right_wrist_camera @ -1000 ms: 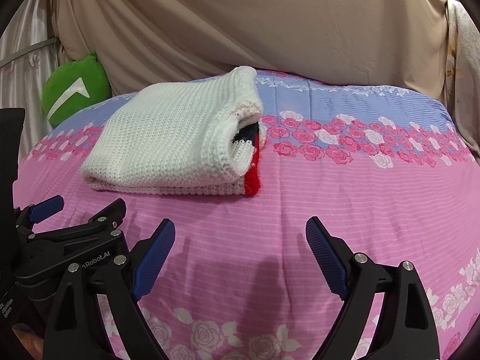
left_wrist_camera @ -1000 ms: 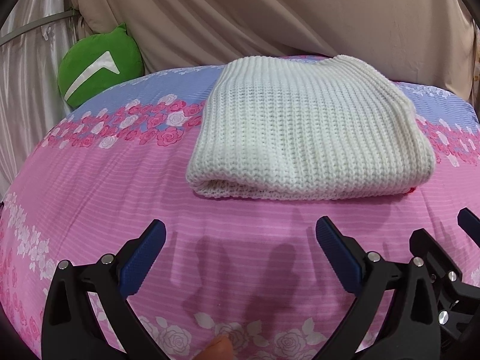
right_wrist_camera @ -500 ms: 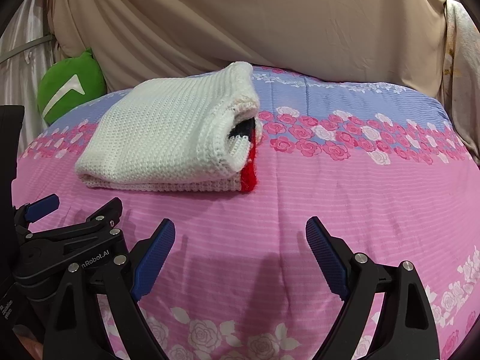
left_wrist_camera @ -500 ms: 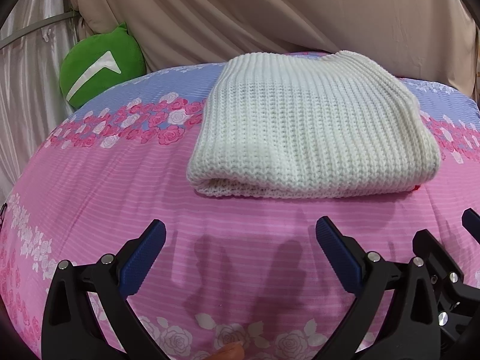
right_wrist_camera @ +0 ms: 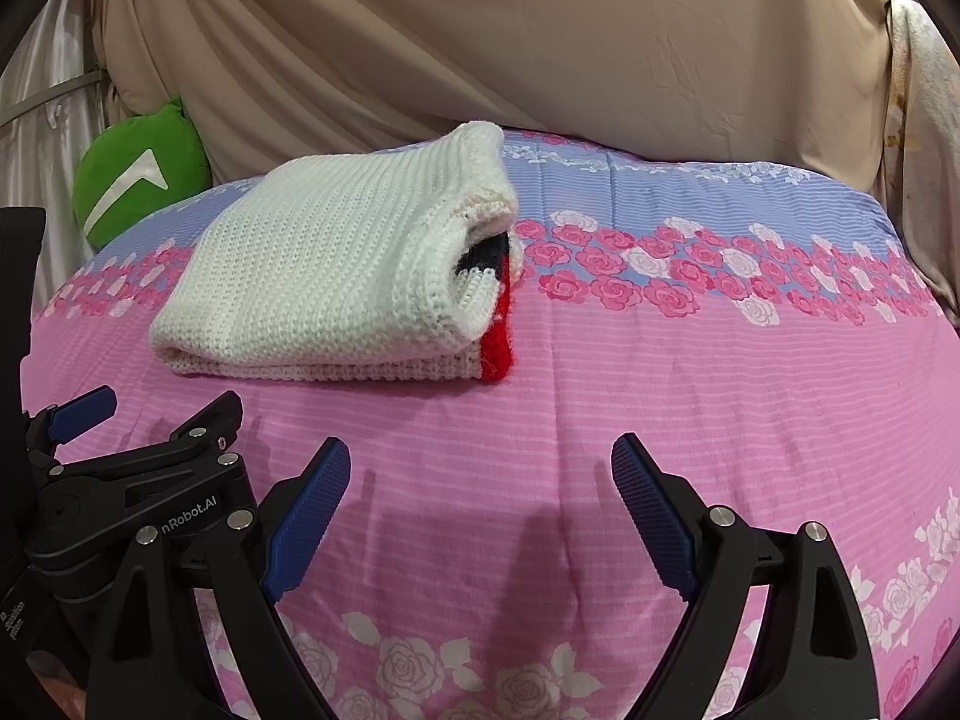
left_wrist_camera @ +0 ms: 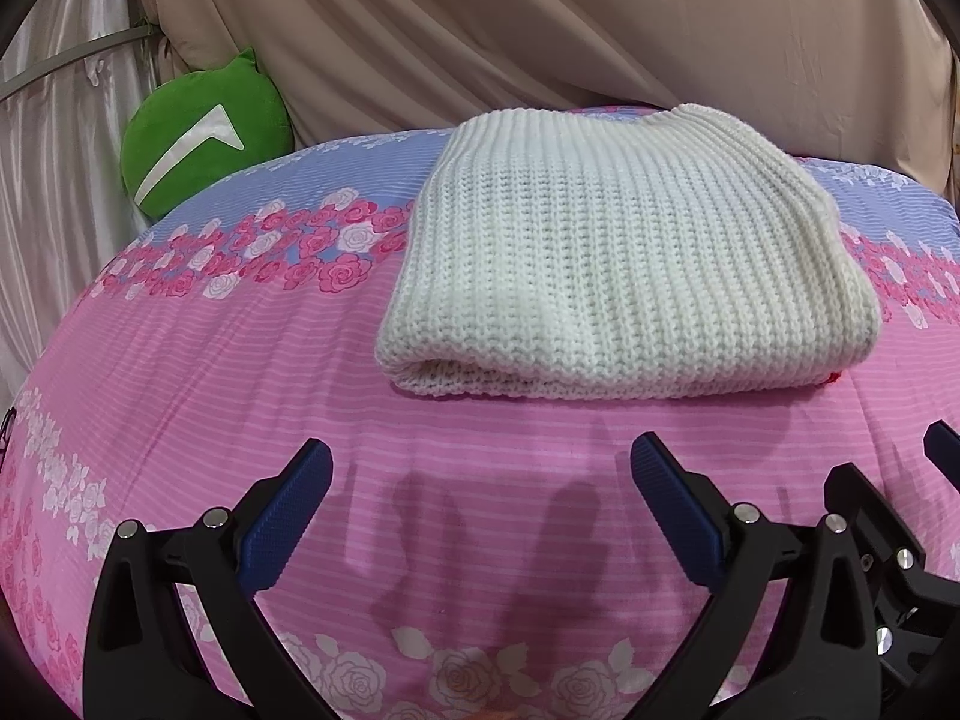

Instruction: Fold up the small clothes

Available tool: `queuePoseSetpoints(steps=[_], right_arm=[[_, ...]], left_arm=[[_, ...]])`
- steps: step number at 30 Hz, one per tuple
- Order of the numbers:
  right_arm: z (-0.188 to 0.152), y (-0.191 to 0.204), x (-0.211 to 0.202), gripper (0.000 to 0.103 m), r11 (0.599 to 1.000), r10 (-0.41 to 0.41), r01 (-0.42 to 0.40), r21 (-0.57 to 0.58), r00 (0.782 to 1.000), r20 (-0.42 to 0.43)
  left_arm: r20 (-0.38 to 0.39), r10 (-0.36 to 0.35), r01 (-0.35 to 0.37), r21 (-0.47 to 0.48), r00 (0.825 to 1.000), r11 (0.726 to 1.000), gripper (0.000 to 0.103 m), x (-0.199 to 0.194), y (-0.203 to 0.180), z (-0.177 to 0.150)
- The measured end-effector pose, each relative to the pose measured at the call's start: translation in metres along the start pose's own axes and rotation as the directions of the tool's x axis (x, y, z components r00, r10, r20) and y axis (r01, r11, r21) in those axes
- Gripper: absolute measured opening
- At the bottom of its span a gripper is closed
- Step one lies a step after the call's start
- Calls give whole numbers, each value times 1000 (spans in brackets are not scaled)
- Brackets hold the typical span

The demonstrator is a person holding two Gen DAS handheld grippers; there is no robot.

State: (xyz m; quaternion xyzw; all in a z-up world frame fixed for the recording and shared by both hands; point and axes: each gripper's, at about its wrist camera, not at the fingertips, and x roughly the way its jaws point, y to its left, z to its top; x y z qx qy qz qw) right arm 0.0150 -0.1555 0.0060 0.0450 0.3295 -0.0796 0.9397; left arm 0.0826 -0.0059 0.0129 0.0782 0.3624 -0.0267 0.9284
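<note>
Legible text: "nRobot.AI", white letters on the black body of the left tongs (right_wrist_camera: 81,414), seen at near left in the right wrist view; first characters cut off. Small white print lower on the same body, too small to read. Green cushion (left_wrist_camera: 201,135): white chevron mark, no lettering.

A folded white sweater (left_wrist_camera: 630,264) lies on the floral bedspread (left_wrist_camera: 210,372).

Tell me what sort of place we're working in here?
Most likely a bedroom: the folded white knit sweater lies on a bed with a pink rose-print bedsheet, a green plush cushion sits behind, and beige drapes hang behind.
</note>
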Motion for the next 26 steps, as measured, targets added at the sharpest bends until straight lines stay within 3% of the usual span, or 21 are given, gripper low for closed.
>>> queuePoseSetpoints(steps=[10,14,26], right_arm=[[0,1,1,87,1000,-9,9,-4,1000,-5],[-1,3,1,87,999,-31,31,-9,999,-7],[-1,4,0,87,999,-43,43,0,999,-10]], left_arm=[[-20,-15,15,-10,1000,1000,98,4,2,0],[-21,28,-28,-5,999,1000,98,4,0,-1],[-6,47,-47,-1,999,999,97,-1,-1,-2]])
